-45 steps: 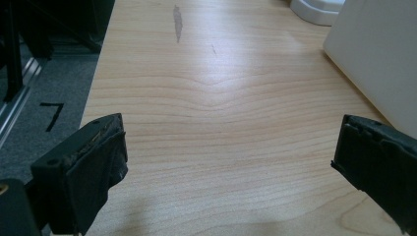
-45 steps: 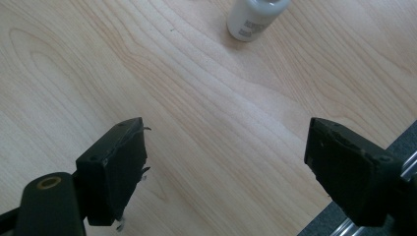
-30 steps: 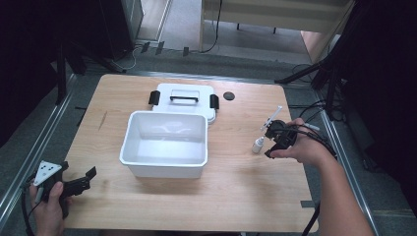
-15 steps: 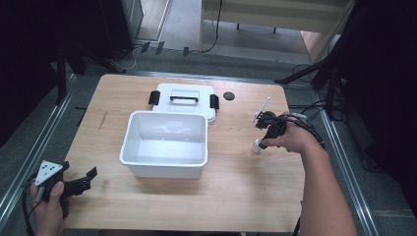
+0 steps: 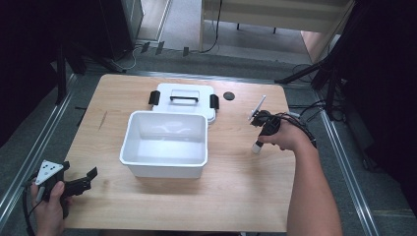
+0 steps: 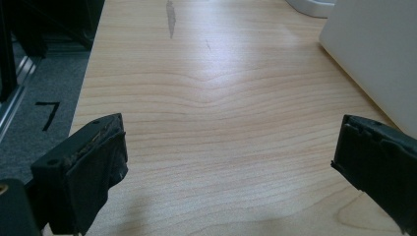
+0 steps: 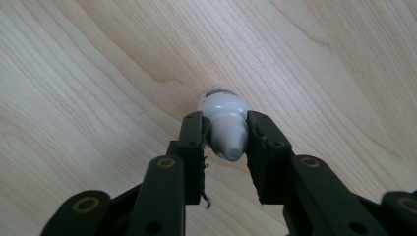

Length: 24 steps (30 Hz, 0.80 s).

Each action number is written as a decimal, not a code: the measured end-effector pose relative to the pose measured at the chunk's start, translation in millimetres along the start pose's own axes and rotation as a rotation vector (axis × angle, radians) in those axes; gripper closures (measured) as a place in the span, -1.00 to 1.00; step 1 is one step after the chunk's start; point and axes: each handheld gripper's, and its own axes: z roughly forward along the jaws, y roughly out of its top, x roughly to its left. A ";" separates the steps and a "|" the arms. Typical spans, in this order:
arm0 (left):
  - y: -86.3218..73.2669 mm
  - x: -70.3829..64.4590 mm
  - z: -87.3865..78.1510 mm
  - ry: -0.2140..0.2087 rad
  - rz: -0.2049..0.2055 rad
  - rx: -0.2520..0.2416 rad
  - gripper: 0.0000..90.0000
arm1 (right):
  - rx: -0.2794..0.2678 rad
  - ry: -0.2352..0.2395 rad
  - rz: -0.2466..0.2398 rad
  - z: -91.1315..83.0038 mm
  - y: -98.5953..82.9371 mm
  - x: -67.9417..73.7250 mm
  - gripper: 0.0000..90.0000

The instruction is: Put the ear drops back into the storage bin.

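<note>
A small white bottle point(image 5: 256, 146) point(image 7: 222, 104) with a grey cap stands on the wooden table point(image 5: 236, 196), right of the white bin. My right gripper point(image 5: 260, 137) point(image 7: 225, 142) points down from above and is shut on the bottle's cap. One jaw sits on each side of the cap. My left gripper point(image 5: 90, 178) point(image 6: 228, 147) rests low at the table's front left corner. Its jaws are wide apart, with bare wood between them.
An open white bin point(image 5: 167, 114) sits mid-table; its side wall point(image 6: 378, 54) rises just right of my left gripper. The bin's lid point(image 5: 183, 105), with black latches and handle, lies behind it. A small black disc point(image 5: 228, 95) lies farther back.
The right hand and gripper have shifted a little to the left, over the bottle, which stays almost where it was. The left gripper has not moved.
</note>
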 end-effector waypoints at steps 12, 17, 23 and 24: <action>0.1 -0.3 0.4 0.002 0.002 0.001 -0.99 | -0.019 0.032 -0.078 -7.6 -1.8 13.2 0.61; 0.0 -0.8 0.5 0.004 0.004 0.000 -0.99 | -0.026 0.024 -0.131 -17.7 3.7 22.3 0.61; 0.0 -0.7 0.4 0.002 0.003 0.000 -0.99 | -0.024 0.015 -0.194 -35.9 16.2 39.8 0.61; 0.1 -0.5 0.5 0.001 0.003 0.000 -0.99 | -0.025 0.016 -0.203 -39.9 18.5 42.9 0.61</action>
